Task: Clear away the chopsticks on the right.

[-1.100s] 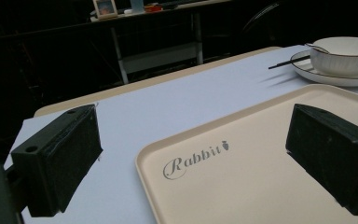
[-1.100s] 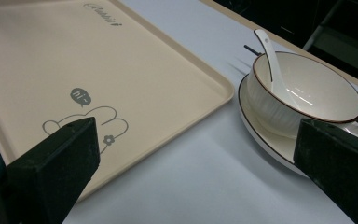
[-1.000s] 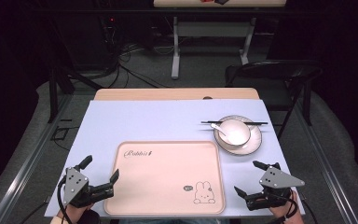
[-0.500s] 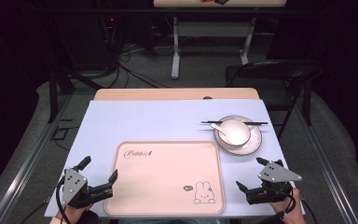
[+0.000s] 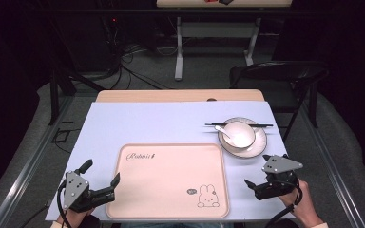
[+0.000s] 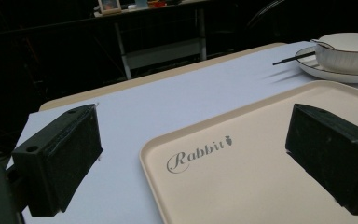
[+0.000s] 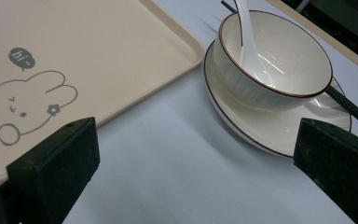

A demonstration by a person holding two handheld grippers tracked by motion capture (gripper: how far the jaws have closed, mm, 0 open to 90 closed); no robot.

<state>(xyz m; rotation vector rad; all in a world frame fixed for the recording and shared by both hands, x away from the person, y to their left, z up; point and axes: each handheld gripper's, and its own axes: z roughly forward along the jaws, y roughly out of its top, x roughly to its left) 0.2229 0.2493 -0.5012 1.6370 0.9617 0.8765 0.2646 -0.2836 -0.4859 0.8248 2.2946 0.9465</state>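
The left gripper (image 5: 100,175) sits at the near left corner of the table (image 5: 171,121), held low over the pale cloth, its jaws spread wide apart and empty. One jaw reaches over the tray's left edge, the other is off to the side of it. In the left gripper view the tray's corner lies between the two black jaws, with the word "Rabbit" (image 6: 198,150) printed on it.

The tray (image 5: 171,178) is a beige rectangle lying flat at the near middle of the table, bare, with a small rabbit drawing (image 5: 207,195) and an "hi" bubble near its right front corner.

Behind the tray's right far corner a plate (image 5: 259,145) rests on the cloth, just beside the tray but apart from it. A white bowl (image 5: 237,134) stands on the plate, with a white spoon (image 5: 222,130) leaning inside it. Black chopsticks (image 5: 214,124) lie across the plate's far rim, behind the bowl.

The right gripper (image 5: 256,175) is near the right front edge, just right of the tray and short of the plate, jaws wide apart and empty. In the right gripper view the plate and bowl (image 7: 272,60) lie ahead between the jaws, the tray's rabbit corner to the left
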